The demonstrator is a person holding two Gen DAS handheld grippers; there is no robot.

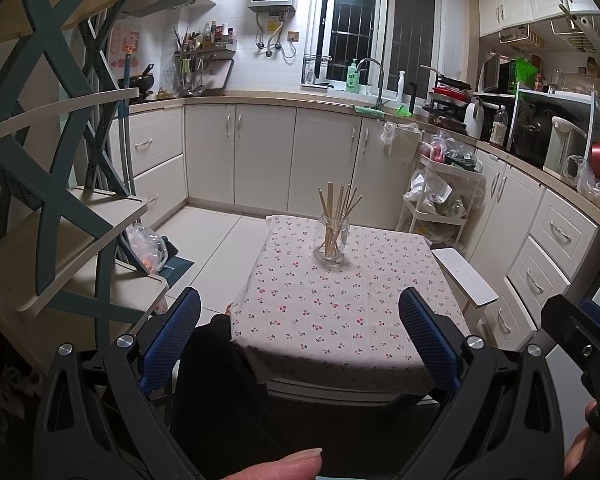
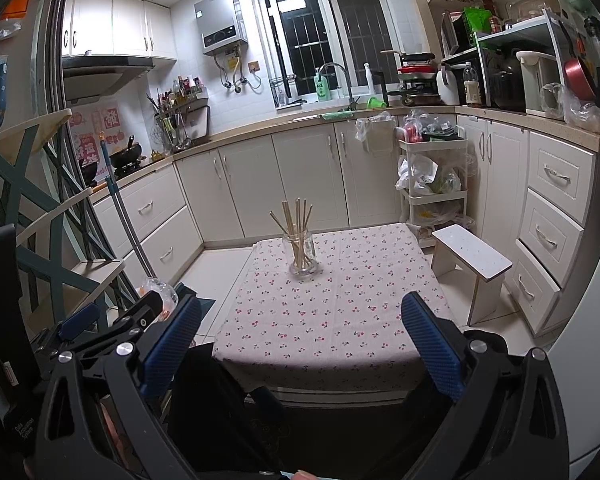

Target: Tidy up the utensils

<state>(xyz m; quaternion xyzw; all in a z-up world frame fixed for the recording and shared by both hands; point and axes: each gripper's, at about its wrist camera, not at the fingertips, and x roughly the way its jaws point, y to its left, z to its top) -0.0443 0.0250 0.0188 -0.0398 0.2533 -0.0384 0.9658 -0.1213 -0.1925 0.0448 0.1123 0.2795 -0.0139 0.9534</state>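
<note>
While both my grippers hang back from the near edge of the counter (image 1: pixel 332 320), my left gripper (image 1: pixel 300 340) has its jaws spread wide and empty; my right gripper (image 2: pixel 302 344) likewise stands agape, holding nothing; the chopsticks (image 1: pixel 338 216) stand upright and fanned in a clear glass jar (image 1: pixel 332 242) near the cloth's far edge, well apart from both grippers.

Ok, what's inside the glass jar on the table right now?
The clear glass jar holds a loose bundle of pale wooden chopsticks, upright and fanned out above the rim. Nothing else shows through the glass. It stands on the cherry-print tablecloth, which covers the tabletop beneath.
</note>
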